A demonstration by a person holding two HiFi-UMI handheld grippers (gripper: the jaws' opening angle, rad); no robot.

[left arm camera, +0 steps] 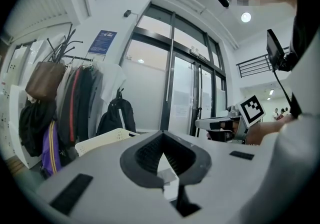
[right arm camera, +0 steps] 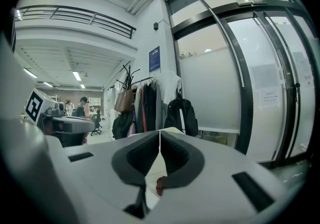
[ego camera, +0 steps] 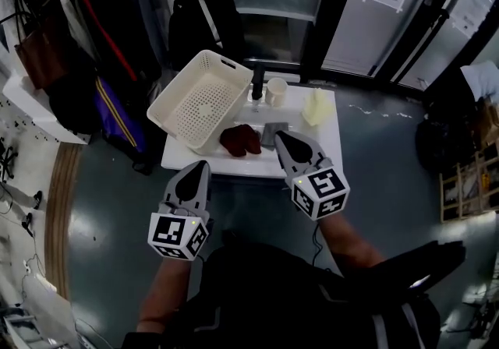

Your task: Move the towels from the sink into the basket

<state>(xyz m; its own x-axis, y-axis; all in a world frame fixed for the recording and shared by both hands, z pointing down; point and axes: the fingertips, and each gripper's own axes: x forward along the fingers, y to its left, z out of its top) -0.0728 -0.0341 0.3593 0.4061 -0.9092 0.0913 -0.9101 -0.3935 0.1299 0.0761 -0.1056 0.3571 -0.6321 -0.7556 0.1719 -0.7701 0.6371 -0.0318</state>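
The white sink point(ego camera: 234, 167) fills the middle of the head view, and nothing has gone across yet, so by my reading this is the approach before the first pick.

The basket point(ego camera: 199, 102) sits tilted on the sink's back left corner, hanging over the edge. Its perforated bottom is bare, with no towel in it.

Down in the basin, the dark red towel point(ego camera: 240, 139) lies crumpled near the front edge. The grey towel point(ego camera: 270, 134) is just beside it on the right, partly under the right gripper's nose. A yellow cloth point(ego camera: 316, 107) stands bunched at the back right corner, outside the basin. Whether it counts as one of the towels I can't say.

Along the back edge, the black tap point(ego camera: 257, 81) and a white cup point(ego camera: 276, 91) stand side by side. What's in the cup can't be seen.

The right gripper point(ego camera: 281, 137) hovers over the basin's front right, jaws pinched together on nothing, with the red towel peeking below them in its own view. The left gripper point(ego camera: 202, 167) hangs off the front edge, also closed and empty.

Next move, as I judge it: the right jaws must spread, drop onto a fold of the red or grey towel, pinch, then lift left and back to the basket.
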